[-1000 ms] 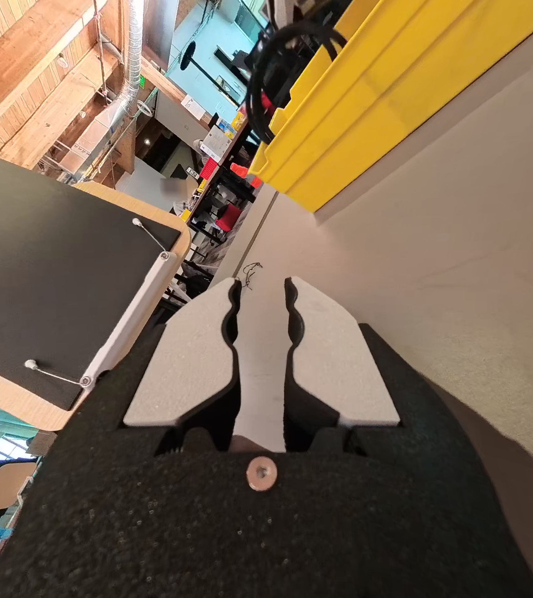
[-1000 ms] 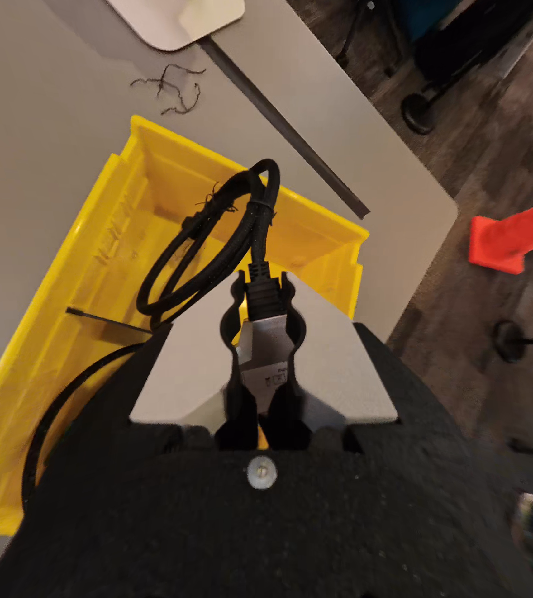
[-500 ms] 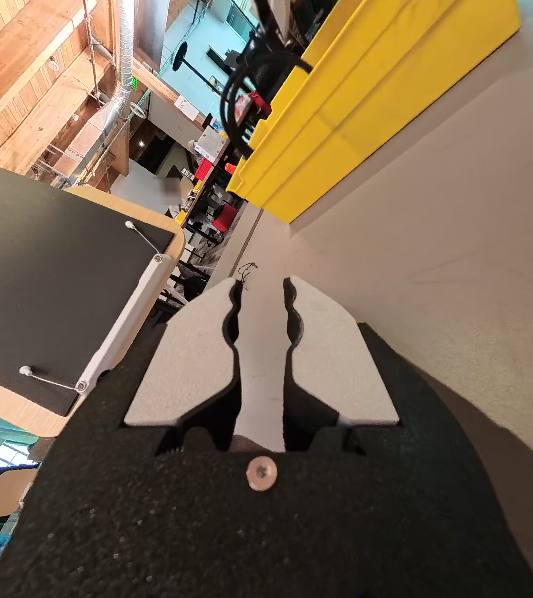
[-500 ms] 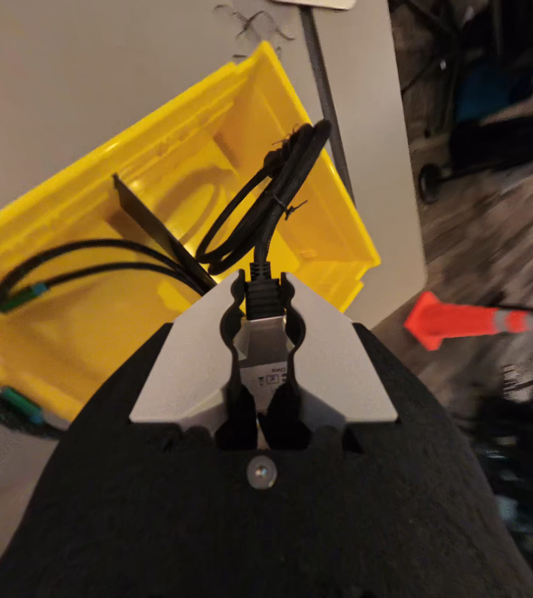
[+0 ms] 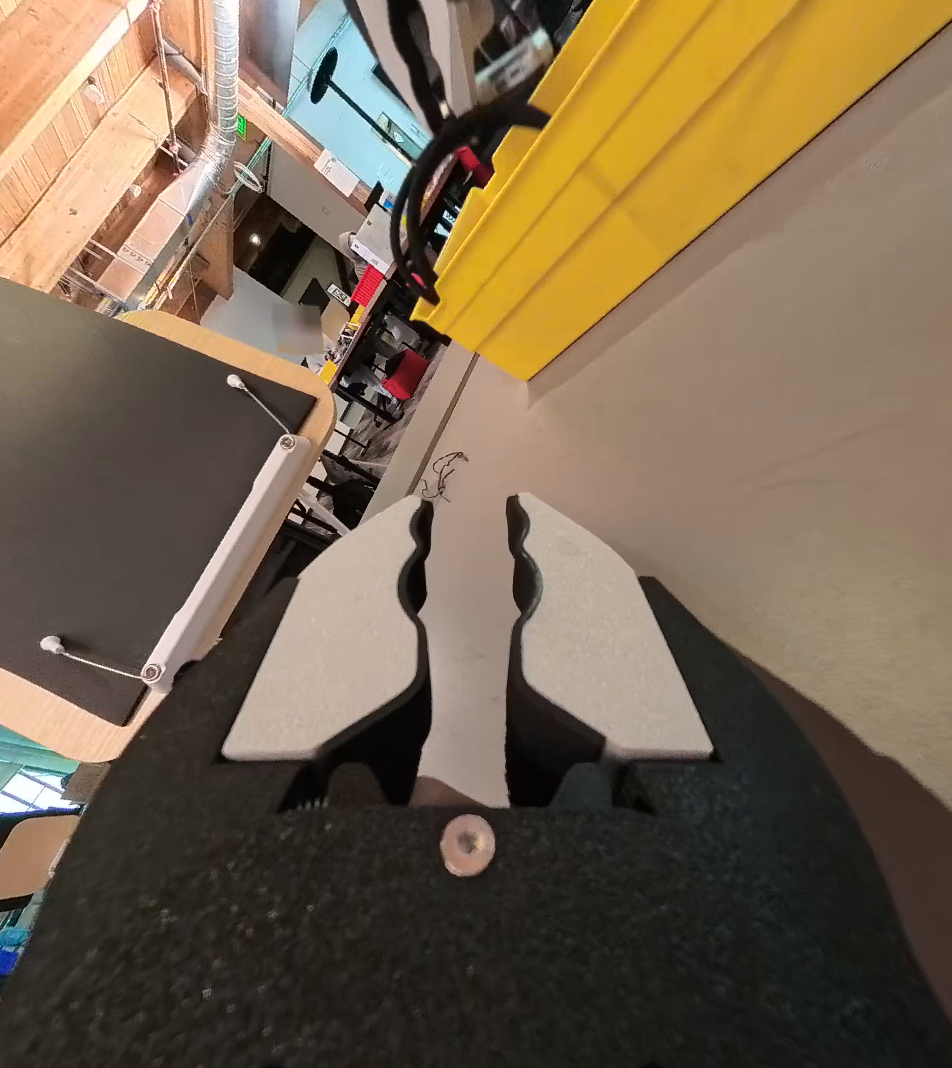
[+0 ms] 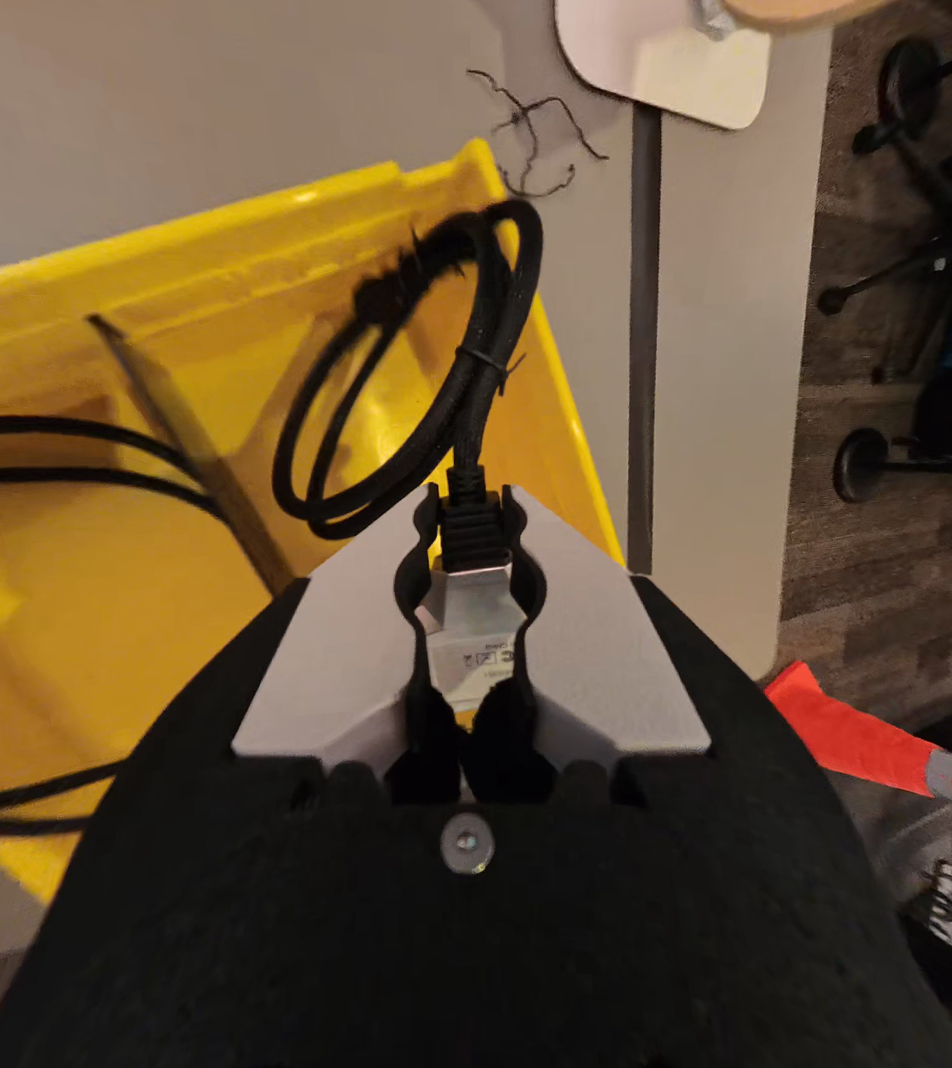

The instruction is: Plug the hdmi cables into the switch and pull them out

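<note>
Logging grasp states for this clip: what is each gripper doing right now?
Left gripper: open, holding nothing.
Right gripper: shut on the silver metal plug of the black braided HDMI cable.

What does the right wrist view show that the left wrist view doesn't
Only the right wrist view: the right claw shut on a silver HDMI plug, with its black cable looped over the bin's inside. Only the left wrist view: the empty, open left claw and a black board. Both: the yellow bin and grey table.
</note>
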